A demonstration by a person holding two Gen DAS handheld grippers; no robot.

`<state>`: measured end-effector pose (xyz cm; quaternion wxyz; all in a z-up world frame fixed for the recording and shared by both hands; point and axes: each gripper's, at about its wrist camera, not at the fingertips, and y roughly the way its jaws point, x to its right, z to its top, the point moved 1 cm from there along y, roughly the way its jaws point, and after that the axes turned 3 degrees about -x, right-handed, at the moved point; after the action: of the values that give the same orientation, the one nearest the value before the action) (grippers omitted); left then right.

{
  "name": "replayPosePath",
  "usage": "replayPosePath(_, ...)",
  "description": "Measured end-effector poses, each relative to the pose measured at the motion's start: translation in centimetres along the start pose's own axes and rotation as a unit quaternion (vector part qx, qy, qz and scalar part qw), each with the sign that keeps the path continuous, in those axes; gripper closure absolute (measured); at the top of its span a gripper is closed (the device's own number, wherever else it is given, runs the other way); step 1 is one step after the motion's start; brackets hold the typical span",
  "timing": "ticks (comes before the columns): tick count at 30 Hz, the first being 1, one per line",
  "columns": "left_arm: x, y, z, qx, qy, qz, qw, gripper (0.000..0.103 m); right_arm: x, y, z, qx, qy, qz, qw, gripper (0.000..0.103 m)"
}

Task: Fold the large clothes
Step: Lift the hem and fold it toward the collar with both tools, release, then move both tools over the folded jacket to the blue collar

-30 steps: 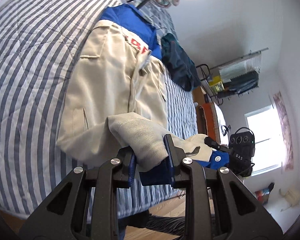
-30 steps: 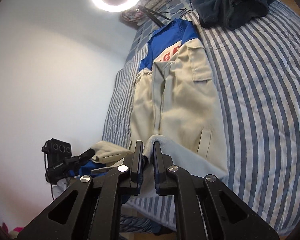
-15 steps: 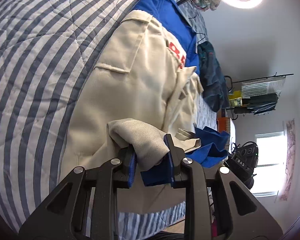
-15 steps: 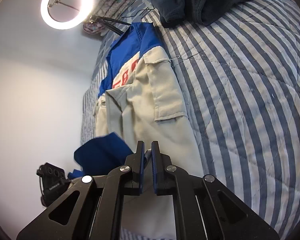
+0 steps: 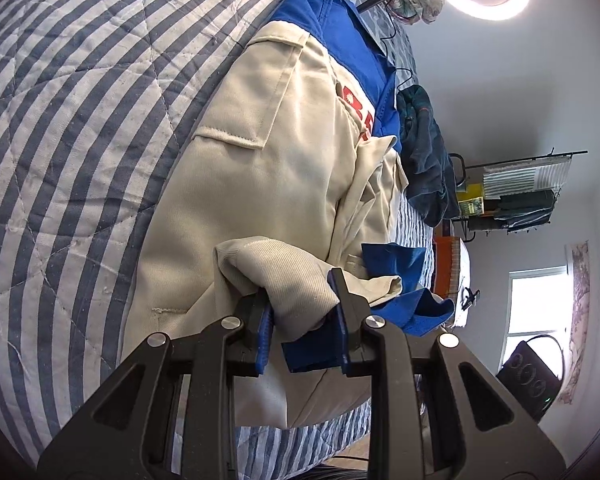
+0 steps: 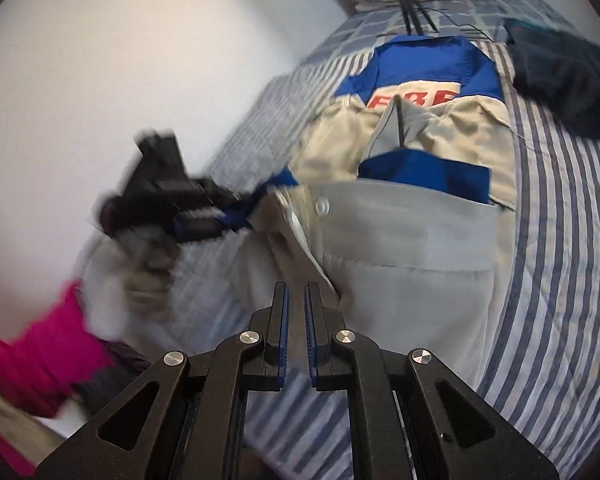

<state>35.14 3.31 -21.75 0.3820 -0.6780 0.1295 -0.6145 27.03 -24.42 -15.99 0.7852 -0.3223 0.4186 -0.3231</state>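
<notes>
Motion blur smears left gripper (image 6: 236, 216), perhaps gripping jacket (image 6: 412, 264).

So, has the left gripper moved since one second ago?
Yes. The left gripper, shut on the jacket hem, went forward over the beige jacket, toward its chest pocket.

Left gripper (image 5: 302, 306) pinches the beige-and-blue jacket (image 5: 260, 168) on the striped quilt (image 5: 68, 120).

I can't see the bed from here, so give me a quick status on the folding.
Left tool clamped on the jacket hem. Right tool shut, nothing visibly between its pads. Jacket bottom doubled up on the striped bedspread. Dark garment lies beside it, clear.
</notes>
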Motion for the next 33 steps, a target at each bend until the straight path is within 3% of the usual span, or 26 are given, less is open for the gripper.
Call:
replayPosePath(3,0.5,-1.0,-0.2,0.006,0.008,0.006,0.9999,0.076,1.4,3.1,1.2,-0.007,0.012,-0.046,0.999,0.096)
replayPosePath(6,0.6,-3.4,-0.3,0.034,0.020,-0.015,0.9991,0.062,4.1,5.5,2.3,-0.008,0.053,-0.045,0.998,0.096)
replayPosePath(8,0.6,-4.8,-0.3,0.061,0.040,0.004,0.9973,0.045,4.9,6.7,2.6,-0.012,0.062,-0.051,0.997,0.096)
replayPosePath(9,0.4,-5.3,-0.2,0.067,0.049,0.009,0.9965,0.045,5.3,7.2,2.6,-0.014,0.066,-0.053,0.996,0.096)
replayPosePath(12,-0.8,-5.0,-0.1,0.044,0.054,0.015,0.9974,0.045,6.3,6.5,2.5,-0.008,0.099,-0.024,0.995,0.096)
replayPosePath(15,-1.9,-4.3,-0.5,0.037,0.059,0.045,0.9965,0.045,6.7,3.4,1.8,0.008,0.112,-0.014,0.994,0.094)
replayPosePath(19,-2.3,-4.1,-1.1,0.040,0.067,0.072,0.9943,0.045,7.8,-1.7,-0.2,0.037,0.114,-0.068,0.990,0.075)
replayPosePath(22,-1.4,-4.9,-1.9,0.062,0.089,0.083,0.9906,0.045,9.8,-3.5,-2.1,0.036,0.137,-0.100,0.985,0.075)
replayPosePath(24,-0.1,-5.2,-2.6,0.071,0.120,0.089,0.9863,0.048,11.2,-3.9,-3.3,0.027,0.156,-0.092,0.983,0.075)
replayPosePath(26,1.5,-4.9,-3.5,0.068,0.161,0.096,0.9799,0.060,11.9,-3.2,-3.7,0.017,0.169,-0.074,0.983,0.074)
replayPosePath(29,2.6,-4.2,-4.5,0.057,0.192,0.092,0.9753,0.070,12.4,-1.6,-4.1,-0.005,0.175,-0.058,0.983,0.075)
replayPosePath(30,2.7,-3.6,-4.6,0.048,0.200,0.093,0.9742,0.070,12.2,-1.3,-4.1,-0.008,0.174,-0.060,0.983,0.077)
replayPosePath(31,2.5,-2.7,-4.3,0.041,0.202,0.097,0.9737,0.070,12.0,-1.2,-4.0,-0.009,0.171,-0.063,0.983,0.089)
replayPosePath(33,1.4,-0.8,-3.2,0.033,0.192,0.132,0.9720,0.071,11.1,-1.0,-3.9,-0.013,0.157,-0.080,0.984,0.093)
